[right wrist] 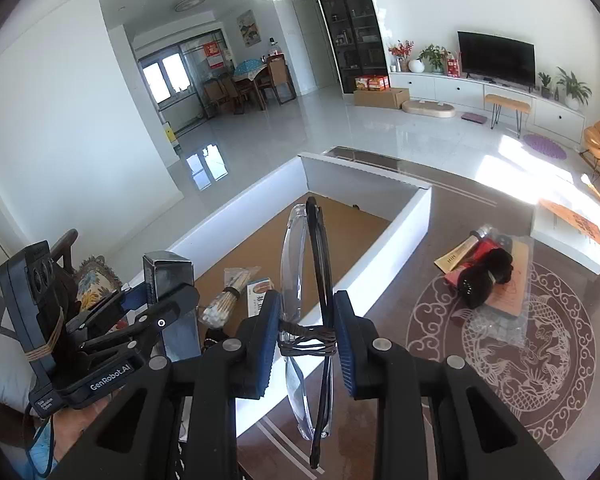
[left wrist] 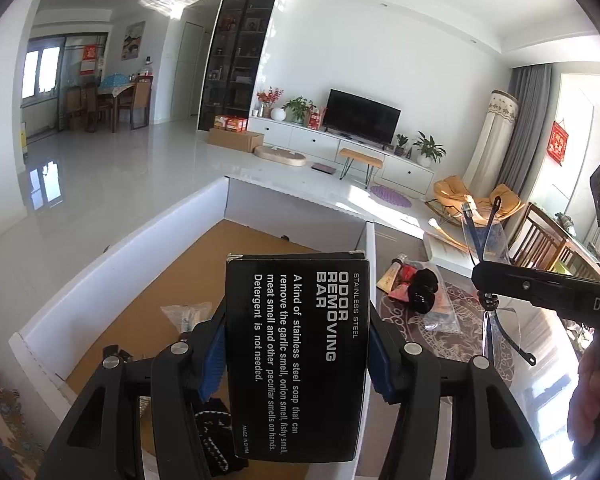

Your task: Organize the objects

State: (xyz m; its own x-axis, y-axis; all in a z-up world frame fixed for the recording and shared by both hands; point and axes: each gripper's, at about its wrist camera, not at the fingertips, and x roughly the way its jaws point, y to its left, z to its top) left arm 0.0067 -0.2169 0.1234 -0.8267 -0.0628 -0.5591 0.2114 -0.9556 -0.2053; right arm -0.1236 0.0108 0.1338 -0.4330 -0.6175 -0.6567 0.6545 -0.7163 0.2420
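Left gripper (left wrist: 296,356): jaws clamped on the flat black cardboard box printed "Odor Removing Bar" (left wrist: 298,356), held above the white-walled tray with a brown cork floor (left wrist: 112,264).
Right gripper (right wrist: 306,340): jaws closed on the folded clear-lens glasses with dark arms (right wrist: 308,320), over the tray's near wall.
Left on desk (right wrist: 380,320): black pouch (right wrist: 486,276) and packets, well apart from the tray.
Advice: lower each item level into a bare patch of cork, clear of the bagged cotton swabs (right wrist: 228,296), and release the glasses lens-up.
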